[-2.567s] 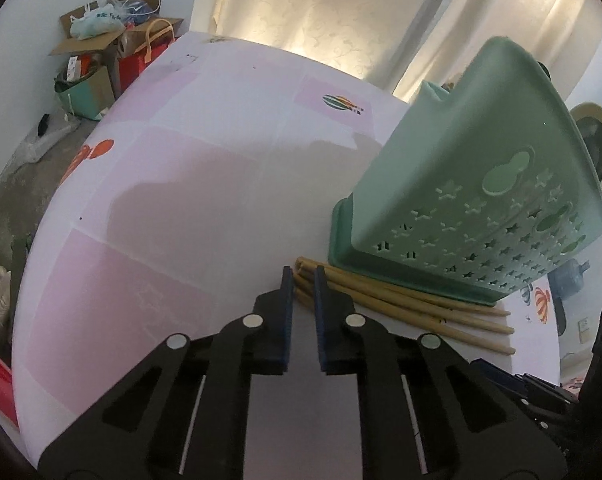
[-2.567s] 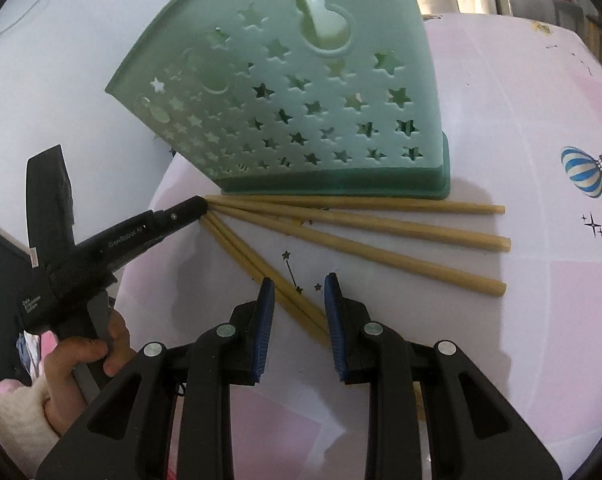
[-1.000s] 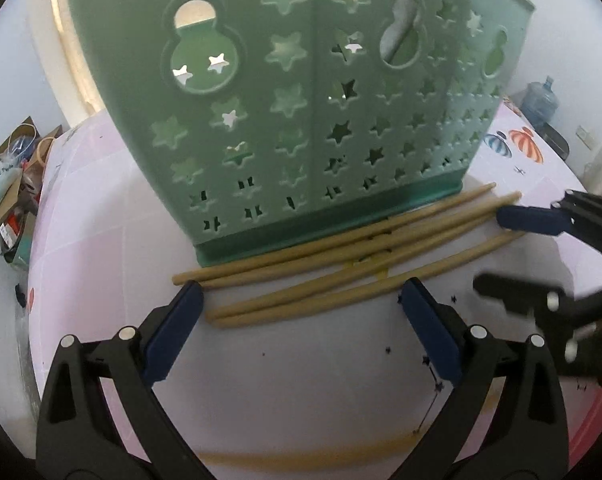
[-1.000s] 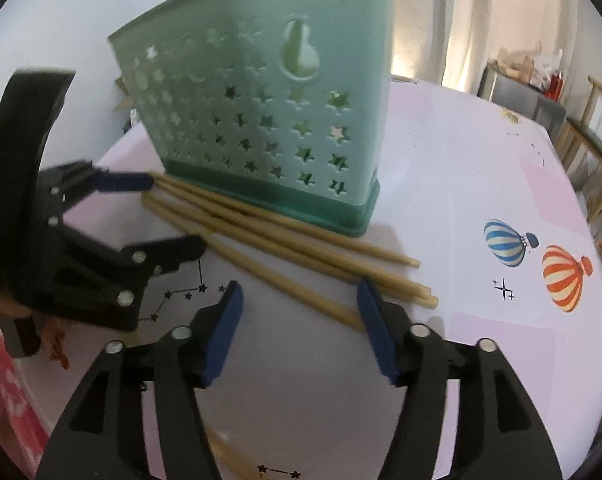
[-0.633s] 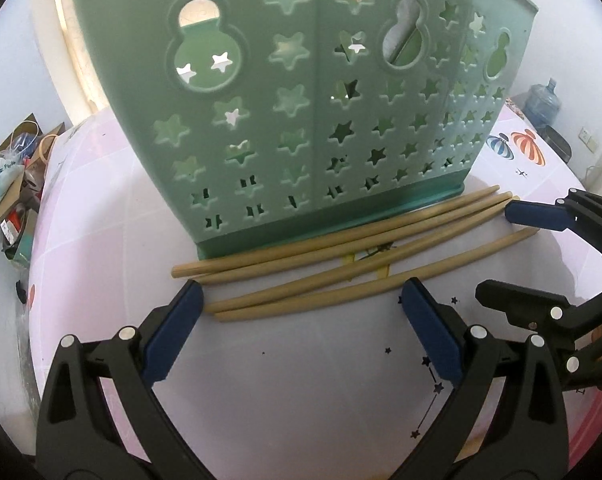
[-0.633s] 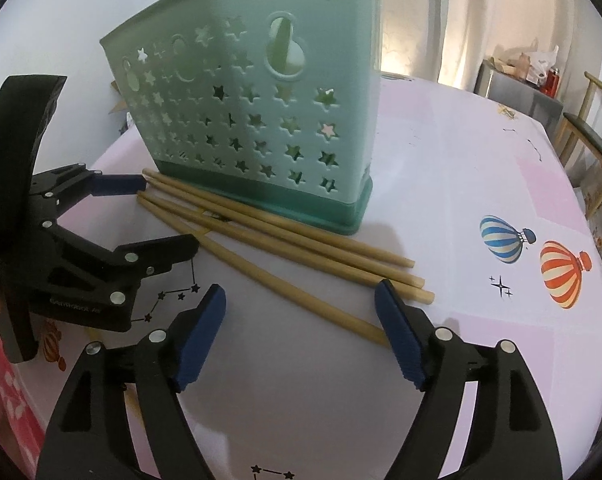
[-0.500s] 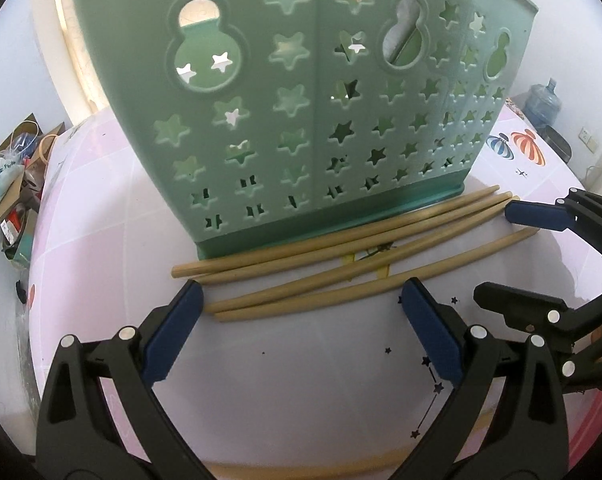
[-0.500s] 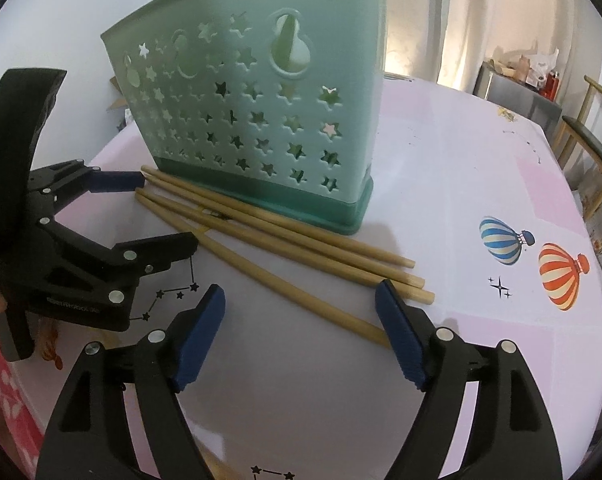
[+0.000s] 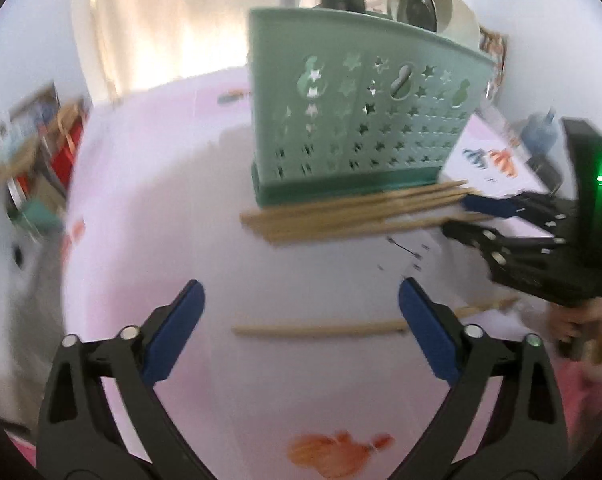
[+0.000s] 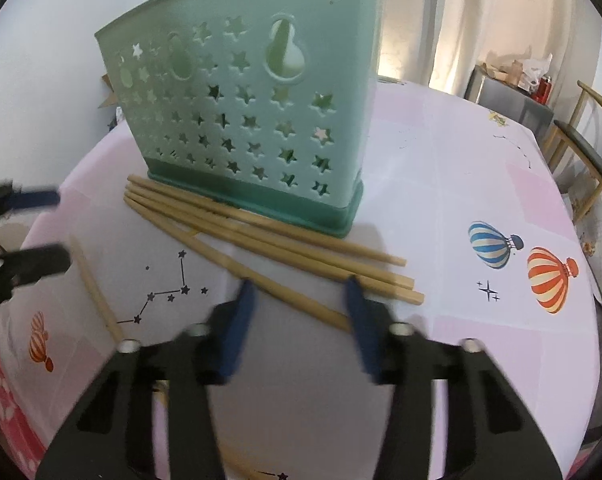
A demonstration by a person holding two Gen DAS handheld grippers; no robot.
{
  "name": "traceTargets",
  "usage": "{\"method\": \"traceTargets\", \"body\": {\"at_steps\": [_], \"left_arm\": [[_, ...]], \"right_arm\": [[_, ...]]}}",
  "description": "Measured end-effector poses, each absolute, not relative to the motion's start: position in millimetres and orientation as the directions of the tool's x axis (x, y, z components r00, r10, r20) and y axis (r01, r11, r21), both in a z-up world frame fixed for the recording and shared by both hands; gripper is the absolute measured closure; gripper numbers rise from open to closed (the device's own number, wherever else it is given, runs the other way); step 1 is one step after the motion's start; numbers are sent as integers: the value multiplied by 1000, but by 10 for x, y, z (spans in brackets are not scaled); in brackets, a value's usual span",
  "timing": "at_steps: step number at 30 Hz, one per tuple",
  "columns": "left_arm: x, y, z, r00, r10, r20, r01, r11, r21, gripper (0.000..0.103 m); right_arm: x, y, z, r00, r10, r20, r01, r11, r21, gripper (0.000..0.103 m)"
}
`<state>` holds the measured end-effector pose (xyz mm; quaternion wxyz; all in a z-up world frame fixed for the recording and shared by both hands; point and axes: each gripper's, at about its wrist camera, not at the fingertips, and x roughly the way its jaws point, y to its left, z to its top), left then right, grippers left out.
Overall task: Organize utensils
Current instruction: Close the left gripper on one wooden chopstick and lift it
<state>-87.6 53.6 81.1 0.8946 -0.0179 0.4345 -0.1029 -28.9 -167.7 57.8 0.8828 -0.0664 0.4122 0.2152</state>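
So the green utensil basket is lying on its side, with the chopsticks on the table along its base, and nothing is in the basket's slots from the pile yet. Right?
Not quite. The green utensil basket stands upright on the table, not on its side; the right wrist view shows this clearly. The rest holds: the chopsticks lie on the table along its base.
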Motion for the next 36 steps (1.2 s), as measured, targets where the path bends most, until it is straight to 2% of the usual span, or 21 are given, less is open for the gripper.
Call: {"method": "traceTargets", "body": {"at_steps": [1, 2, 5, 9, 13, 16, 18, 26, 27, 29, 31, 34, 35, 36], "left_arm": [[-903, 566, 786, 584, -220, -781, 154, 975, -159, 32], [-929, 601, 758, 563, -240, -791, 135, 971, -199, 42], [-992, 736, 703, 543, -284, -790, 70, 953, -295, 53], [-1170, 1007, 638, 554, -335, -762, -65, 895, -441, 54], [-1202, 1165, 549, 558, -354, -750, -155, 844, -513, 52], [-1080, 1101, 576, 583, -304, -753, -181, 855, -485, 44], [-982, 987, 583, 599, -275, -752, -178, 870, -459, 44], [-857, 358, 535, 640, -29, -768, -103, 987, -124, 46], [-849, 305, 522, 644, 7, -765, -102, 992, -77, 48], [-844, 238, 503, 659, 61, -750, -92, 996, 0, 61], [-800, 202, 498, 664, 63, -745, -88, 996, 6, 68], [-743, 278, 523, 653, 67, -755, -105, 994, -3, 94], [-705, 352, 535, 647, 59, -761, -108, 994, -15, 99], [-681, 443, 548, 643, 50, -764, -112, 993, -29, 99]], "right_arm": [[-289, -1669, 582, 565, 325, -758, -436, 898, 60, 69], [-293, -1645, 590, 567, 320, -759, -440, 897, 49, 71], [-307, -1591, 592, 580, 294, -760, -442, 897, 10, 75], [-316, -1579, 588, 583, 289, -760, -433, 901, 11, 76], [-317, -1598, 585, 581, 299, -757, -436, 900, 20, 76], [-315, -1648, 588, 571, 313, -759, -426, 903, 52, 76], [-302, -1679, 592, 562, 323, -761, -419, 905, 74, 76], [-358, -1700, 579, 557, 318, -767, -425, 903, 65, 75], [-365, -1689, 580, 556, 320, -767, -426, 902, 68, 75], [-370, -1687, 581, 554, 323, -767, -425, 902, 73, 75], [-374, -1686, 580, 553, 324, -768, -427, 902, 73, 75], [-390, -1682, 582, 553, 320, -769, -428, 901, 68, 75], [-398, -1684, 583, 554, 317, -770, -427, 902, 64, 75], [-413, -1680, 581, 554, 315, -770, -427, 902, 62, 75]]}}
